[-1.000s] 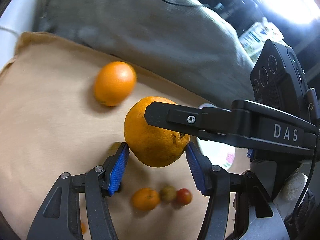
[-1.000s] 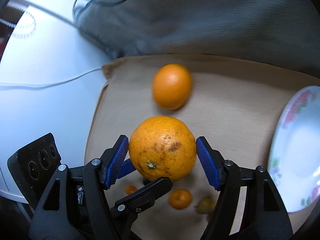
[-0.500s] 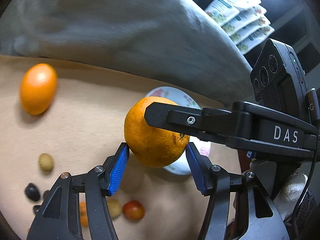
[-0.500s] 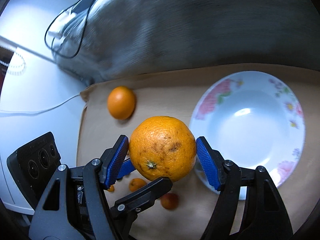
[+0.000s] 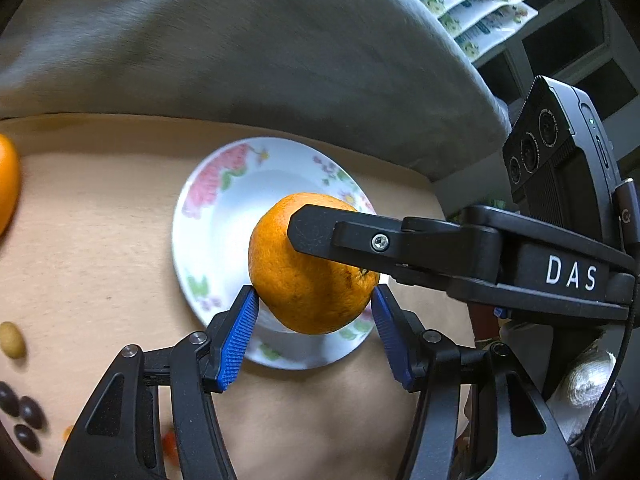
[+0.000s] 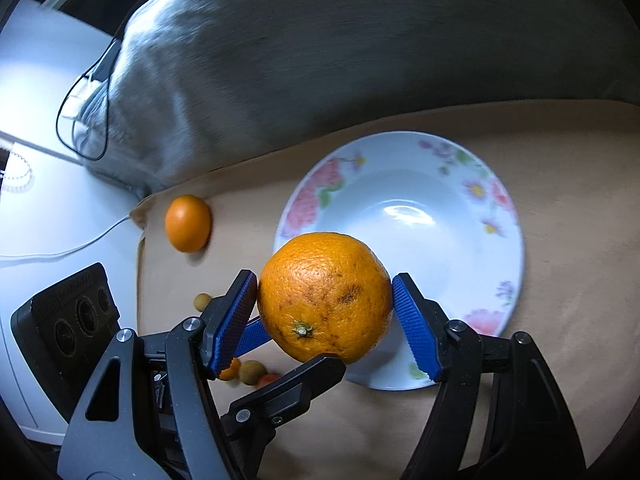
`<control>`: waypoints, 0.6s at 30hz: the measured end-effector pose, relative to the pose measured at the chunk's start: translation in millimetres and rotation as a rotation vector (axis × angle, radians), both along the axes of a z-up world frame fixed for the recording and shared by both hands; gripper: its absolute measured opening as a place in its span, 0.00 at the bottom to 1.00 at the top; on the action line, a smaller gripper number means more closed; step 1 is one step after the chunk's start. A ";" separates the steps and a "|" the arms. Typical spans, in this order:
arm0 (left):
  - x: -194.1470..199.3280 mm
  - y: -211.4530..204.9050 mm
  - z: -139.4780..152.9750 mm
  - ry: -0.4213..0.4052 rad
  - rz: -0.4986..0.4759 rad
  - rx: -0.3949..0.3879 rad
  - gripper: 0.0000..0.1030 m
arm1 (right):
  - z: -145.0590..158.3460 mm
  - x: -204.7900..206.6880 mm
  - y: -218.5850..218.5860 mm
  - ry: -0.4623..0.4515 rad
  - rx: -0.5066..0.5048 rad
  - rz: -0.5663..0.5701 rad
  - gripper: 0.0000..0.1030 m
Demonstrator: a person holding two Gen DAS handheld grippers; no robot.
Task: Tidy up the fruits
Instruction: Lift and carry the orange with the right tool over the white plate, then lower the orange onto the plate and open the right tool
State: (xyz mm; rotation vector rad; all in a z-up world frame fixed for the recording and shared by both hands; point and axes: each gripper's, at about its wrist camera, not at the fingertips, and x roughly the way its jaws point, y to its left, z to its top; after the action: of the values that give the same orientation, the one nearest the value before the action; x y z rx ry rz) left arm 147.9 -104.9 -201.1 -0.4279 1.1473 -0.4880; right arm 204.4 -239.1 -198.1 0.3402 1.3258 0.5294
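Looking through the left wrist, I've got my left gripper (image 5: 314, 314) clamped on the big orange (image 5: 308, 276) above the flowered plate (image 5: 208, 216). Right wrist: right gripper (image 6: 325, 305) jaws pinch it too, smaller orange (image 6: 188, 223) well apart.

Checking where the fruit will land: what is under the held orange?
Under the orange lies the flowered plate, its white bowl bare where visible, on the tan cloth. The plate's near edge, directly beneath the orange, is covered.
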 end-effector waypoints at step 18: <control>18.1 -29.2 -14.7 0.023 -0.033 0.031 0.56 | -15.2 10.2 -25.2 0.022 -0.030 -0.031 0.71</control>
State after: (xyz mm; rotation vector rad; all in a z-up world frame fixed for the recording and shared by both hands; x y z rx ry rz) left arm 166.0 -134.1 -215.8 -0.3890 1.1845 -0.4943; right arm 214.6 -264.3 -213.3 0.3417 1.3464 0.4805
